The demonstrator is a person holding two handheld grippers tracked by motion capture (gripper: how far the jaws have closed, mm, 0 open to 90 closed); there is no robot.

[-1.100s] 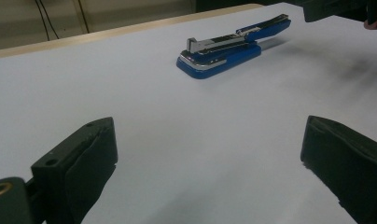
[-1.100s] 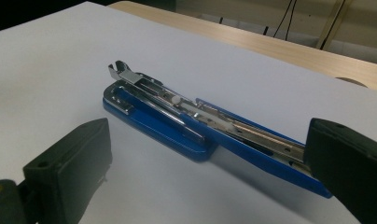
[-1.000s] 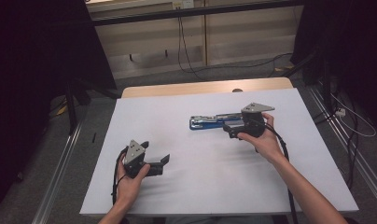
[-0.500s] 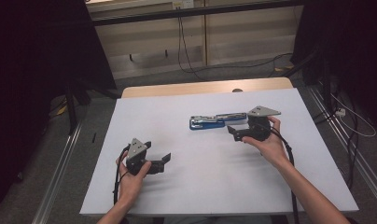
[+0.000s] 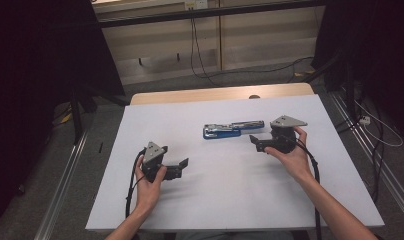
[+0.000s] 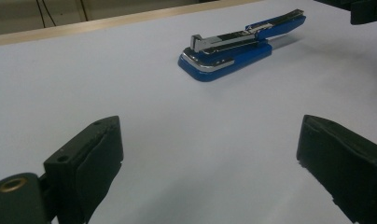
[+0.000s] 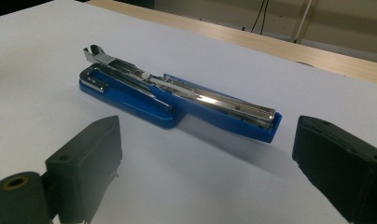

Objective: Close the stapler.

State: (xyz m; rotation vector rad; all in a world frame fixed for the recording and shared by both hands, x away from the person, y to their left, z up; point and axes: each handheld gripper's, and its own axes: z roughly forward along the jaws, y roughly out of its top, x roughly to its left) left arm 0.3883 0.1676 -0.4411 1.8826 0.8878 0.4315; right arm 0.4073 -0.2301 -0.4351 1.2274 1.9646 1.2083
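Note:
A blue and chrome stapler (image 5: pixel 233 129) lies opened out flat on the white table (image 5: pixel 215 200), a little behind its middle. My right gripper (image 5: pixel 255 141) is just right of the stapler and slightly nearer, its jaws open and pointing left, with nothing between them. In the right gripper view the stapler (image 7: pixel 177 95) lies close ahead of the open gripper (image 7: pixel 205 163). My left gripper (image 5: pixel 182 167) rests at the front left, open and empty, pointing right. From the left gripper view the stapler (image 6: pixel 238 44) is farther off beyond the open gripper (image 6: pixel 210 158).
A wooden strip (image 5: pixel 220 94) runs along the table's back edge. Cables (image 5: pixel 200 60) hang down to the floor behind it. A metal rail (image 5: pixel 65 185) runs beside the table on the left, and more cables (image 5: pixel 375 135) lie on the right.
My right gripper has drawn back a little to the right and nearer, away from the stapler's end. The left gripper has shifted slightly forward. The stapler has stayed put.

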